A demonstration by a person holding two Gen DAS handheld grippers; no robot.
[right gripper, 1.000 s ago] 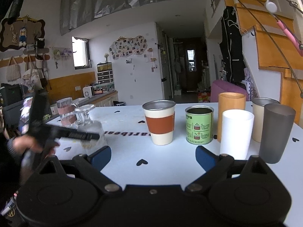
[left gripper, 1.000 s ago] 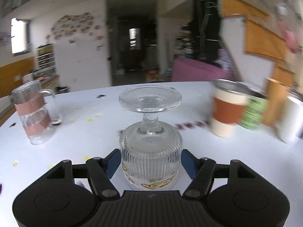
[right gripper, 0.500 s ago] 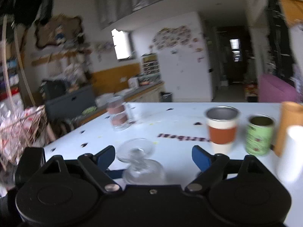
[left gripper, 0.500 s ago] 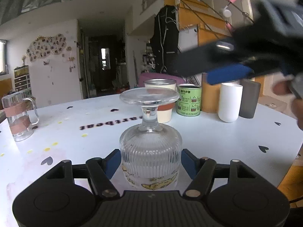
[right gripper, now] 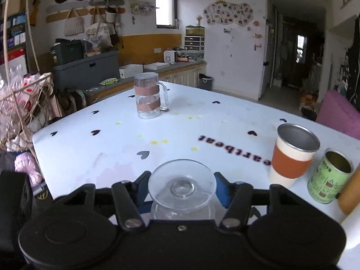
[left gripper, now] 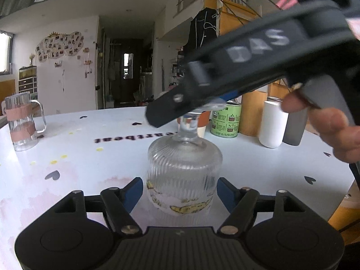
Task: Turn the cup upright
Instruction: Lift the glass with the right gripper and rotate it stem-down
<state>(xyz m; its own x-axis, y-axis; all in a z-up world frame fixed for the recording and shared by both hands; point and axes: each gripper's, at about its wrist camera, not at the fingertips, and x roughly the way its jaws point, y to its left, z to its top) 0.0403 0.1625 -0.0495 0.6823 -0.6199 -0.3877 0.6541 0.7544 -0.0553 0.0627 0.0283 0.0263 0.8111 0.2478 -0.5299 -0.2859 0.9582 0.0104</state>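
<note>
A clear ribbed glass goblet point(left gripper: 183, 171) stands upside down on the white table point(left gripper: 90, 157), its round foot on top. My left gripper point(left gripper: 180, 191) holds its blue pads on both sides of the bowl, shut on it. My right gripper point(right gripper: 181, 186) reaches in from the right above it; its blue pads sit at both edges of the foot disc point(right gripper: 181, 185), touching or nearly so. In the left wrist view the right gripper's black body point(left gripper: 247, 67) hides the foot.
A glass mug with pink bands point(right gripper: 148, 99) stands at the far left. A steel cup with an orange sleeve point(right gripper: 292, 157), a green can point(right gripper: 328, 180), and white point(left gripper: 272, 123), orange and grey tumblers stand at the right. The table's front right edge point(left gripper: 351, 175) is close.
My right gripper has swung left from the row of cups and come down over the goblet's foot. My left gripper has kept its hold on the bowl while the view turned right.
</note>
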